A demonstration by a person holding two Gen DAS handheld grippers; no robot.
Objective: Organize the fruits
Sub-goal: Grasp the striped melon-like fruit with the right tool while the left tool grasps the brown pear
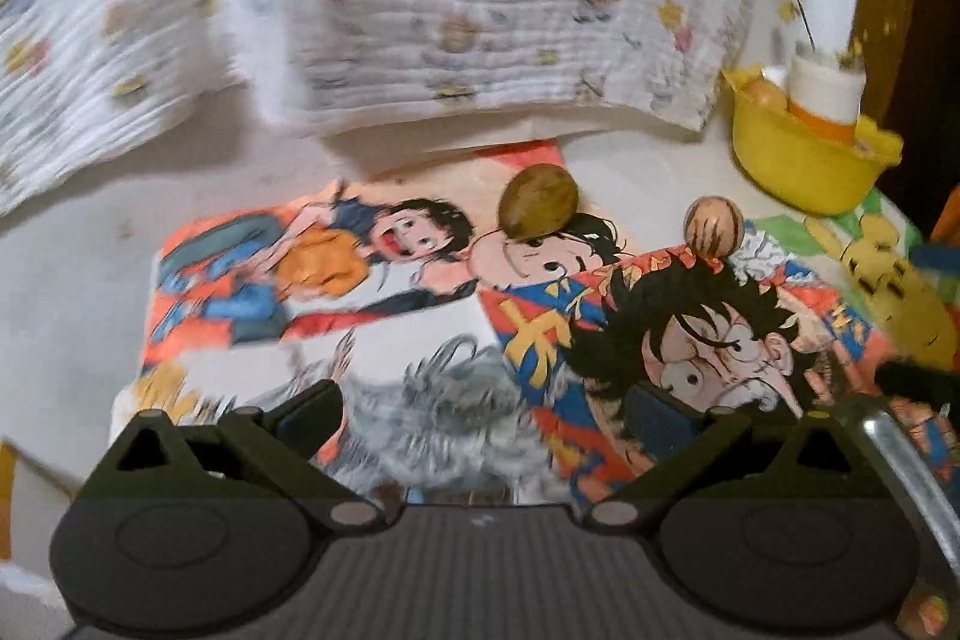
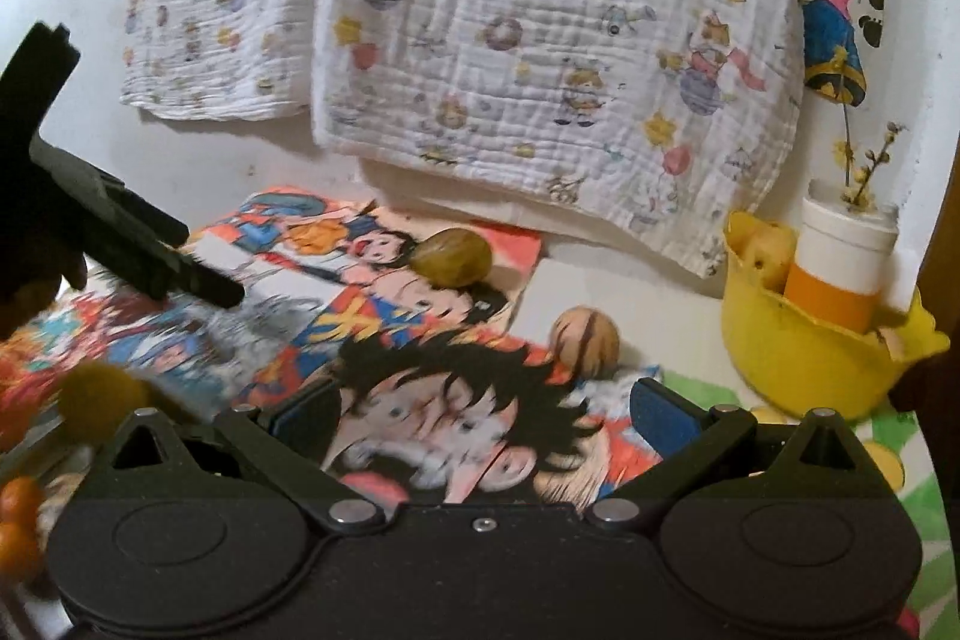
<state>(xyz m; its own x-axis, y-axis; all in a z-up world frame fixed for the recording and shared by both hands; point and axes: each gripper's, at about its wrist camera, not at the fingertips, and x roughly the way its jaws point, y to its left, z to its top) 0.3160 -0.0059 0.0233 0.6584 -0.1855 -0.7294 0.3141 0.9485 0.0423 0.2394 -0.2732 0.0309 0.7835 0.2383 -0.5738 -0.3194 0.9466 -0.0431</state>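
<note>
A brown-green oval fruit (image 1: 539, 209) lies on cartoon posters at the back; it also shows in the right wrist view (image 2: 451, 257). A round tan fruit (image 1: 714, 226) with dark streaks lies to its right, also in the right wrist view (image 2: 585, 341). A yellow bowl (image 1: 804, 166) at the right holds a pale fruit (image 2: 765, 253). My left gripper (image 1: 480, 415) is open and empty, well short of both fruits. My right gripper (image 2: 483, 409) is open and empty, the tan fruit just ahead of its right finger. The left gripper's body (image 2: 120, 244) shows at the left.
A white and orange container (image 2: 840, 262) with dried twigs stands in the yellow bowl (image 2: 798, 358). A printed cloth (image 2: 540, 40) hangs on the back wall. A blurred yellow fruit (image 2: 99, 400) and small orange fruits (image 2: 18, 520) sit at the left edge.
</note>
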